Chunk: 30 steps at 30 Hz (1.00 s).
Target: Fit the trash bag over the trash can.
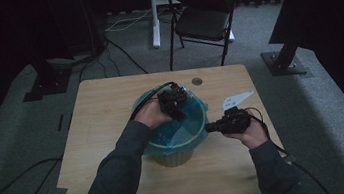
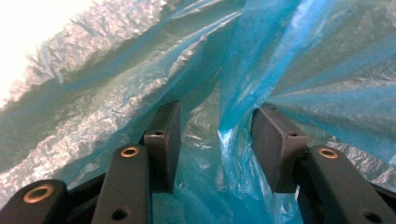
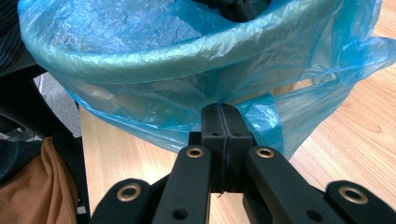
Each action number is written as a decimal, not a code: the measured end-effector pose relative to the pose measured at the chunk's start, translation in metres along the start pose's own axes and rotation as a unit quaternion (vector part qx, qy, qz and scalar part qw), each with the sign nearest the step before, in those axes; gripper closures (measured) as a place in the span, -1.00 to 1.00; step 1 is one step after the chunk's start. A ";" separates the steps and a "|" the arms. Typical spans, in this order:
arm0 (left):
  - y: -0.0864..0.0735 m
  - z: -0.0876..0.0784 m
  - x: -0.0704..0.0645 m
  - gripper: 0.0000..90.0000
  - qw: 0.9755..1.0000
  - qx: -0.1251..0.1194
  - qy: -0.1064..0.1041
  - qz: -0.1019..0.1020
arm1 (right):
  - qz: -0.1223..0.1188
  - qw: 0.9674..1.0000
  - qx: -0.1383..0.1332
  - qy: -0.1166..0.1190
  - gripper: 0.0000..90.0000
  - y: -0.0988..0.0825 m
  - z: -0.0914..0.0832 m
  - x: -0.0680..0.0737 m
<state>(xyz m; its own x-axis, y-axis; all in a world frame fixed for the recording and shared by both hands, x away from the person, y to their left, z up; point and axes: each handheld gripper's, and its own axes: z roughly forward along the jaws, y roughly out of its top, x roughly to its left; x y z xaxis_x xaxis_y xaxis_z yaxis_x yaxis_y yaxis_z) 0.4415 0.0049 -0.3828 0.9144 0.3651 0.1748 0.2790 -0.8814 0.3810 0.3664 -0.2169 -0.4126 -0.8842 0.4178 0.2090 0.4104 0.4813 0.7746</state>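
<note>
A thin blue plastic bag (image 1: pixel 184 125) lines the upright bin (image 1: pixel 175 156), draped over its rim.

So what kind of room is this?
Probably a workroom or test studio, not a home: a small wooden table stands on grey carpet, with a black folding chair and cables trailing over the floor.
</note>
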 end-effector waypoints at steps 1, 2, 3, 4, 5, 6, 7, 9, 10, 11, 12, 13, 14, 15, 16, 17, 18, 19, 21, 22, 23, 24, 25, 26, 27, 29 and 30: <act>0.000 0.000 0.000 0.18 1.000 0.002 0.002 0.000 | 0.000 1.000 0.000 0.000 1.00 0.000 0.000 0.000; 0.001 0.001 0.000 0.18 1.000 0.003 0.006 -0.001 | 0.000 1.000 0.000 0.000 1.00 0.000 0.000 0.000; 0.001 0.002 0.000 0.18 1.000 0.006 0.009 -0.002 | 0.000 1.000 0.000 0.000 1.00 0.000 -0.001 0.000; 0.001 0.002 0.001 0.18 1.000 0.007 0.013 -0.002 | 0.000 1.000 0.000 0.000 1.00 0.000 -0.001 0.000; 0.002 0.003 0.001 0.18 1.000 0.010 0.018 -0.004 | 0.000 1.000 0.000 0.000 1.00 0.000 -0.001 0.000; 0.002 0.003 0.002 0.18 1.000 0.012 0.022 -0.006 | 0.000 1.000 0.000 0.001 1.00 0.000 -0.001 0.000; 0.002 0.004 0.002 0.18 1.000 0.012 0.025 -0.008 | 0.000 1.000 0.001 0.001 1.00 0.000 -0.001 0.000; 0.002 0.003 0.003 0.18 0.999 0.016 0.034 -0.010 | -0.001 1.000 0.001 0.001 1.00 0.000 0.000 0.000; 0.002 0.003 0.003 0.18 0.999 0.015 0.038 -0.014 | -0.001 1.000 0.001 0.001 1.00 -0.001 0.000 0.000; 0.002 0.003 0.004 0.18 0.999 0.014 0.041 -0.014 | -0.001 1.000 0.001 0.002 1.00 -0.001 0.000 0.000; 0.001 0.002 0.004 0.18 0.999 0.013 0.045 -0.016 | -0.001 1.000 0.002 0.002 1.00 -0.001 0.001 0.000; 0.001 0.002 0.005 0.18 0.999 0.011 0.047 -0.020 | -0.001 1.000 0.003 0.002 1.00 -0.001 0.001 0.000; 0.001 0.001 0.005 0.19 0.999 0.010 0.047 -0.022 | 0.000 1.000 0.003 0.003 1.00 -0.001 0.001 0.000; 0.001 0.000 0.006 0.20 0.999 0.009 0.048 -0.023 | 0.000 1.000 0.003 0.003 1.00 -0.001 0.001 0.001; 0.001 0.000 0.006 0.20 0.998 0.008 0.049 -0.023 | 0.000 1.000 0.003 0.003 1.00 0.000 0.001 0.001; 0.001 0.000 0.005 0.20 0.998 0.008 0.050 -0.022 | -0.001 1.000 0.003 0.003 1.00 0.000 0.001 0.001; 0.001 -0.001 0.005 0.19 0.998 0.005 0.051 -0.022 | -0.001 1.000 0.002 0.002 1.00 -0.001 0.001 0.000; 0.001 -0.001 0.005 0.19 0.998 0.005 0.051 -0.022 | -0.001 1.000 0.002 0.002 1.00 -0.001 0.001 0.000; 0.000 -0.005 0.004 0.19 0.999 -0.003 0.048 -0.022 | -0.001 1.000 0.001 0.002 1.00 -0.001 0.000 0.000; 0.000 -0.007 0.003 0.19 0.999 -0.006 0.048 -0.021 | -0.001 1.000 0.001 0.001 1.00 -0.001 0.000 0.000; -0.001 -0.009 0.003 0.19 0.999 -0.009 0.046 -0.020 | 0.000 1.000 0.001 0.002 1.00 -0.001 0.000 0.000; -0.001 -0.011 0.002 0.19 0.999 -0.013 0.042 -0.019 | 0.000 1.000 0.001 0.001 1.00 -0.001 0.000 0.000; -0.001 -0.014 0.001 0.19 0.999 -0.018 0.041 -0.018 | 0.000 1.000 0.001 0.001 1.00 -0.001 0.000 0.000; -0.002 -0.016 0.000 0.20 0.999 -0.022 0.042 -0.017 | 0.001 1.000 0.001 0.001 1.00 -0.001 -0.001 0.000; -0.002 -0.020 0.000 0.20 0.999 -0.026 0.041 -0.016 | 0.002 1.000 0.000 0.001 1.00 -0.001 -0.001 0.000; -0.004 -0.027 0.000 0.21 0.998 -0.036 0.042 -0.017 | 0.002 1.000 0.000 0.001 1.00 -0.001 -0.001 0.000; -0.006 -0.030 0.000 0.21 0.998 -0.043 0.041 -0.019 | 0.002 1.000 0.000 0.001 1.00 -0.001 -0.001 0.000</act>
<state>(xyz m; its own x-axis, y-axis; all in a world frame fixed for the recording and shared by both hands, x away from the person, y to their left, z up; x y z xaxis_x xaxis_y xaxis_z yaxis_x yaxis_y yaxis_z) 0.4312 0.0191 -0.3574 0.8754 0.4249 0.2305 0.2843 -0.8382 0.4653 0.3657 -0.2182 -0.4130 -0.8827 0.4185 0.2137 0.4146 0.4794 0.7735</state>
